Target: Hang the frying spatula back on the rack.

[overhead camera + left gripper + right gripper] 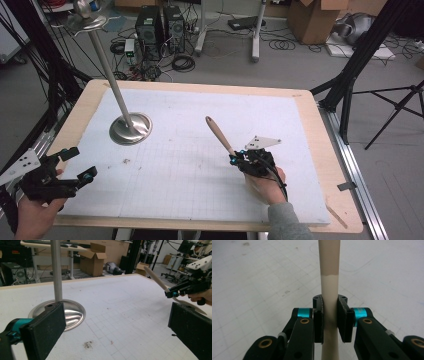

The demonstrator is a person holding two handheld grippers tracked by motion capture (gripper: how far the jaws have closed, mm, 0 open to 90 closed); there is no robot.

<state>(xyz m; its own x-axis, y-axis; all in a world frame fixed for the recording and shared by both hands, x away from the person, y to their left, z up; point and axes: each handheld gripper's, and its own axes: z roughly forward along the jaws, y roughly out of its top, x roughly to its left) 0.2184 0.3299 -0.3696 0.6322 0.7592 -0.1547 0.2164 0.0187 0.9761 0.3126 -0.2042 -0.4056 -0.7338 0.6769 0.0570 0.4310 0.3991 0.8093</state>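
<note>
My right gripper (235, 159) is shut on a long utensil (219, 134) with a tan wooden handle that slants up and away over the white mat. In the right gripper view, both pads clamp its cream shaft (329, 290) from either side. The left gripper view shows the same utensil (156, 278) at the right, its flat pale blade end sticking out behind the right gripper (175, 293). My left gripper (80, 163) stands open near the table's front left corner, with nothing between its wide-set pads (43, 330).
A metal stand with a round shiny base (130, 128) and a tall slanting pole (107, 70) sits on the mat's left half. The white gridded mat (190, 170) covers a wooden table (340, 200). Computers, cables and cardboard boxes crowd the floor beyond.
</note>
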